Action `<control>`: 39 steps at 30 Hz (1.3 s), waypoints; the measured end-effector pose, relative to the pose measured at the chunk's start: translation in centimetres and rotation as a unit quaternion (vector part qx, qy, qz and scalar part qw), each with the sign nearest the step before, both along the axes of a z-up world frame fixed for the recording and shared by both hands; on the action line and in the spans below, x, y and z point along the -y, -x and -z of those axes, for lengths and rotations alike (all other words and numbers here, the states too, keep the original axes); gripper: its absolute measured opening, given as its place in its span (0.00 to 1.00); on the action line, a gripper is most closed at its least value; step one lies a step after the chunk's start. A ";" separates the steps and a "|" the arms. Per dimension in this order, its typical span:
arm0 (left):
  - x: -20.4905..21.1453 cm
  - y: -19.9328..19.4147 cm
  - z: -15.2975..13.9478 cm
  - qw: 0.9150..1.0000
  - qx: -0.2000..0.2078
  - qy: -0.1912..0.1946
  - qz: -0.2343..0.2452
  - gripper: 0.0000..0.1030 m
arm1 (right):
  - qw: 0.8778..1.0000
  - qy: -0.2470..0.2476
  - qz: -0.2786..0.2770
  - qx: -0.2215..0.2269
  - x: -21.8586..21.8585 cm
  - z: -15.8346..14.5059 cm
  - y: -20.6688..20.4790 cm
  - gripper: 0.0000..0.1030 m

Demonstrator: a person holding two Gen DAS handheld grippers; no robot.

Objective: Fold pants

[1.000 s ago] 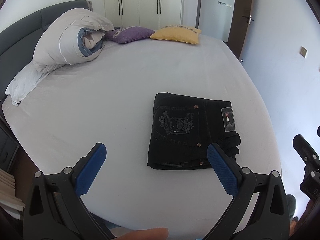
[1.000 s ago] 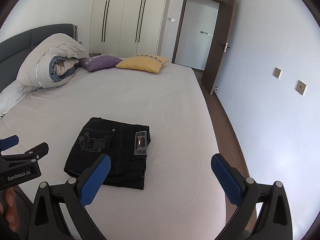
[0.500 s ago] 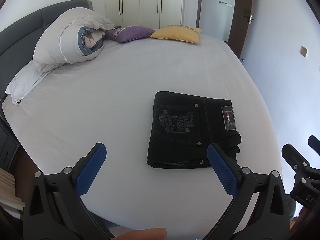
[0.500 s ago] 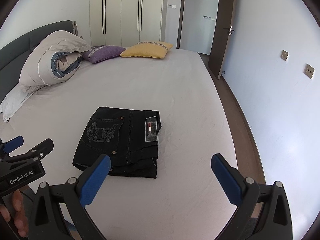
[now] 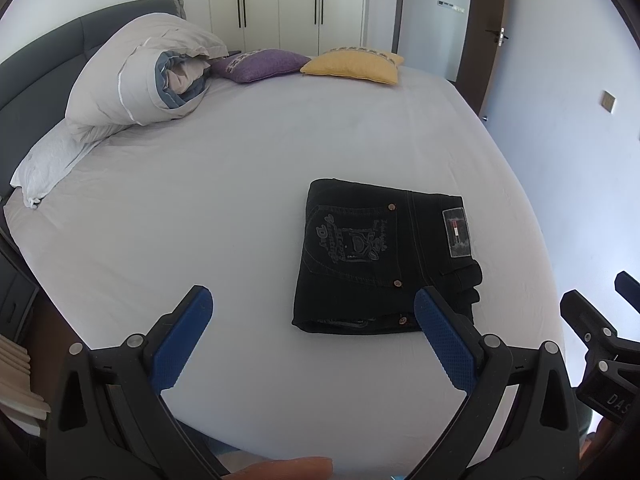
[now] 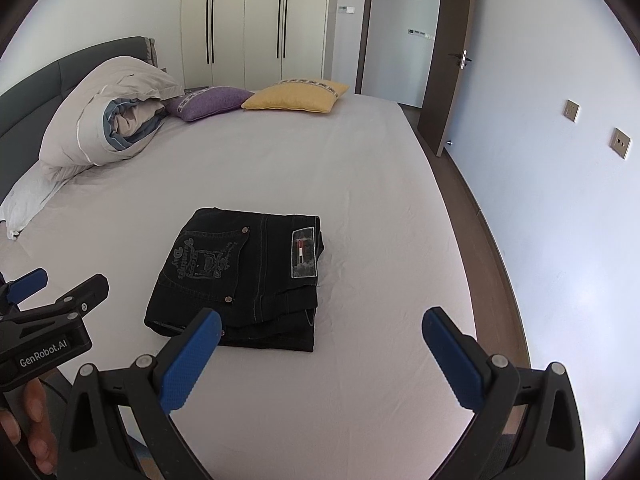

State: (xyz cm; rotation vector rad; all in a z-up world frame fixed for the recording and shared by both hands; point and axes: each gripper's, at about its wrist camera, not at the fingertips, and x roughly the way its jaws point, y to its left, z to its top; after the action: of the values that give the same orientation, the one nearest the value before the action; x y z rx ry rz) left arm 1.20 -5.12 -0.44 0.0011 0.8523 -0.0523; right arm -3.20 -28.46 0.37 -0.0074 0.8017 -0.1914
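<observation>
Neatly folded pants [image 5: 384, 260] — untouched on bed [image 5: 240, 208]

Bright, sharp; fisheye-warped, dark-vignetted edges.

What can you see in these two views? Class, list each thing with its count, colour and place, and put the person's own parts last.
Pants: one pair, black, folded into a flat stack on the near part of the bed.
Bed: one, pale sheet, dark grey headboard on the left.
Duvet: one, beige with blue lining, rolled up by the headboard.
Pillow: one, white, under the duvet.
Cushions: two at the far edge, purple and yellow.
Wardrobe: one, cream, far wall.
Door: one, dark brown, open.
Wall plates: two, right wall.
Left gripper: open, blue pads, over the bed's near edge.
Right gripper: open, blue pads, beside it.
</observation>
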 end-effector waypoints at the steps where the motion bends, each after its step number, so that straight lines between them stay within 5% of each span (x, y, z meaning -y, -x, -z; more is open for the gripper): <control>1: 0.1 0.1 0.1 1.000 0.000 0.000 0.000 1.00 | 1.000 0.000 0.000 0.000 0.0 0.0 0.0 1.00; 39: 0.0 0.3 0.5 1.000 -0.006 0.000 0.003 1.00 | 1.000 0.001 -0.001 -0.004 0.2 0.5 0.1 1.00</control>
State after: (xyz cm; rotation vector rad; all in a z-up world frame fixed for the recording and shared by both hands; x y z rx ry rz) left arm 0.88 -5.08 -0.99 0.0026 0.8634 -0.0576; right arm -3.26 -28.67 -0.09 -0.0102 0.8096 -0.1908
